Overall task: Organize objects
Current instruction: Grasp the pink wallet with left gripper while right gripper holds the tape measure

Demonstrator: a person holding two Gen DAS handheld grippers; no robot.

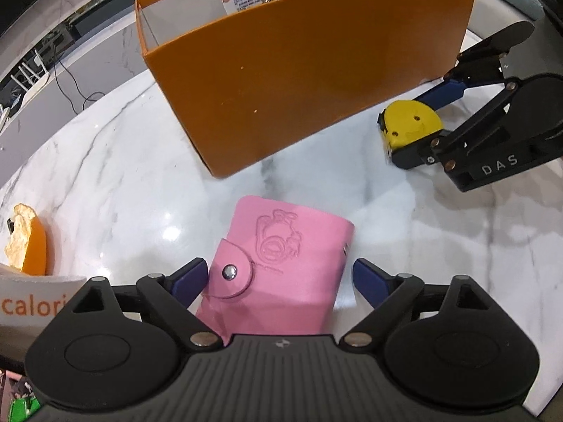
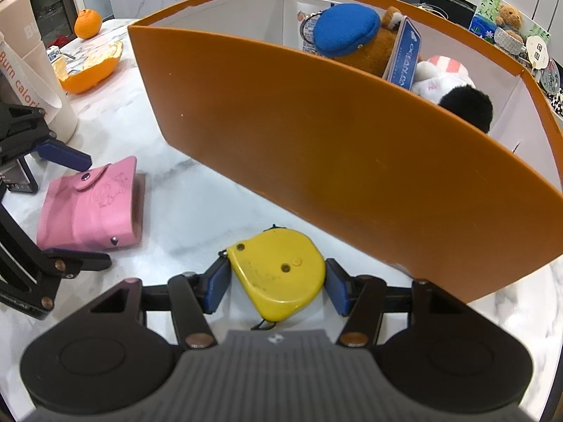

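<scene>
The right claw (image 2: 276,286) is clamping the yellow tape measure (image 2: 278,274) on the table (image 2: 197,218) just before the orange box (image 2: 352,161), seemingly to lift it in, while the left claw (image 1: 278,277) is hanging wide, its fingers straddling the pink wallet (image 1: 281,263) without pressing it.

marble table (image 1: 123,161) bears orange box (image 1: 302,81), pink wallet (image 1: 281,263), yellow tape measure (image 2: 278,274)

One pink wallet (image 1: 278,263), one yellow tape measure (image 2: 278,277), one orange box (image 2: 345,161), two plush toys inside: a brown one (image 2: 376,45) and a white one (image 2: 436,77).
</scene>
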